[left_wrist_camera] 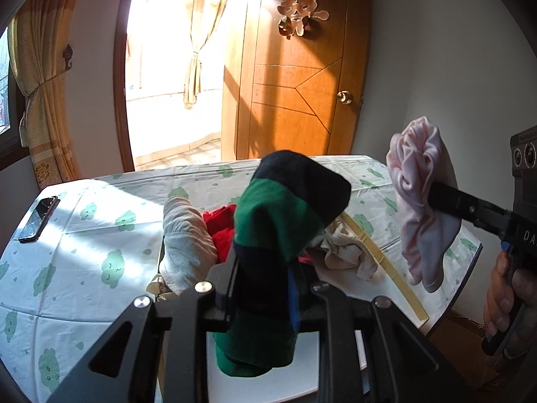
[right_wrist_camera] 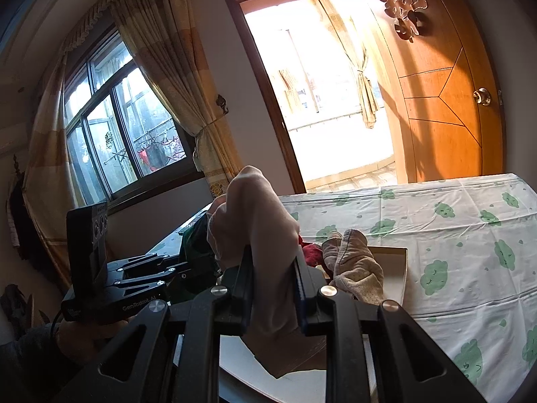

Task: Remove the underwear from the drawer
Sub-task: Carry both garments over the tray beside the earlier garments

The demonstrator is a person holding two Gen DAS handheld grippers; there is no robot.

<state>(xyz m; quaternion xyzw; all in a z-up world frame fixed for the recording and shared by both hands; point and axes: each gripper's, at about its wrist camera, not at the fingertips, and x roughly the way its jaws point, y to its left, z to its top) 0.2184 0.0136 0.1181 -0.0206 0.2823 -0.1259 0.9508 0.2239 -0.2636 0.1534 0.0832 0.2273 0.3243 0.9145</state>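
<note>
Underwear is already coming out: the left gripper [left_wrist_camera: 261,288] is clamped on a green-and-black striped piece [left_wrist_camera: 285,215] and the right gripper [right_wrist_camera: 273,288] is clamped on a pale pink piece [left_wrist_camera: 419,194], both lifted clear above the drawer [left_wrist_camera: 386,252] that sits on the tabletop [left_wrist_camera: 84,235] near its right edge. So 2 pieces are mid-carry, while a speckled white piece [left_wrist_camera: 188,235], a red one [left_wrist_camera: 221,228] and a cream one [left_wrist_camera: 345,248] lie in the drawer. Next, I judge, each load needs carrying sideways past the drawer's rim to bare tabletop before the jaws let go.
</note>
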